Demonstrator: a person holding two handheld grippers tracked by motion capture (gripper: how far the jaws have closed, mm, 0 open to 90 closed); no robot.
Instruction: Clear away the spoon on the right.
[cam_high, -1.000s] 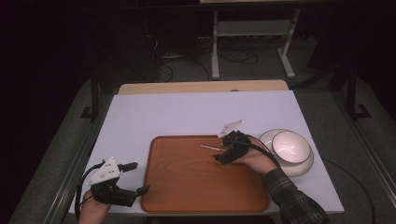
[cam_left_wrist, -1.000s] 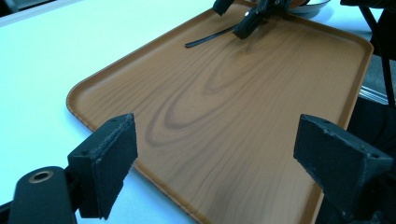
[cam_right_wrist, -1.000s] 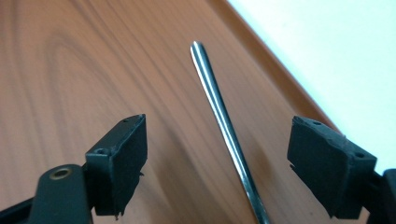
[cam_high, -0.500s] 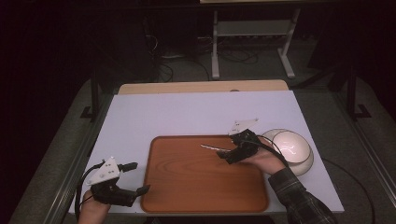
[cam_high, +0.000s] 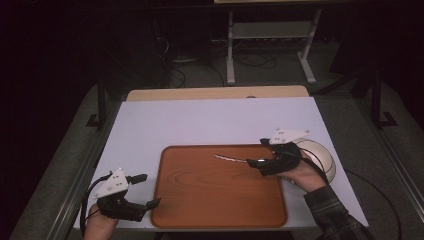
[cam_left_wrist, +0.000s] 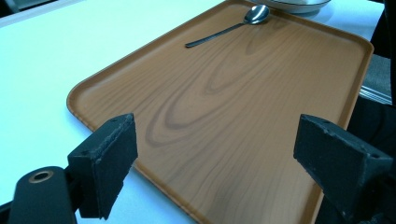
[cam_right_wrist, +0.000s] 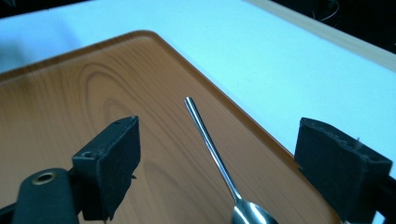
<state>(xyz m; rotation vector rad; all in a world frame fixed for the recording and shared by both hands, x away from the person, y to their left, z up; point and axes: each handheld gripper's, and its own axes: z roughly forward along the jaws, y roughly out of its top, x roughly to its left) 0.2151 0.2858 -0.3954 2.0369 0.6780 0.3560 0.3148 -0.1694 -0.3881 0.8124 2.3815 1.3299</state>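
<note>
**Spoon lying on the tray, right gripper spread around it**

Nearest the person, the left gripper (cam_high: 142, 191) is resting just off the tray's (cam_high: 220, 212) near-left edge, its jaws spread wide and holding nothing. Farther along, the spoon (cam_high: 234, 159) is lying flat on the wooden tray near its far right side, handle pointing left. The right gripper (cam_high: 258, 153) is hanging over the spoon's bowl end; its jaws have just been opening and are now standing wide, the handle (cam_right_wrist: 210, 142) running between them untouched. Placing the spoon looks finished; the bowl (cam_high: 324, 156) on the table beyond the tray seems to be what is left. The right hand is covering much of that bowl, so its contents are staying hard to judge.
</note>
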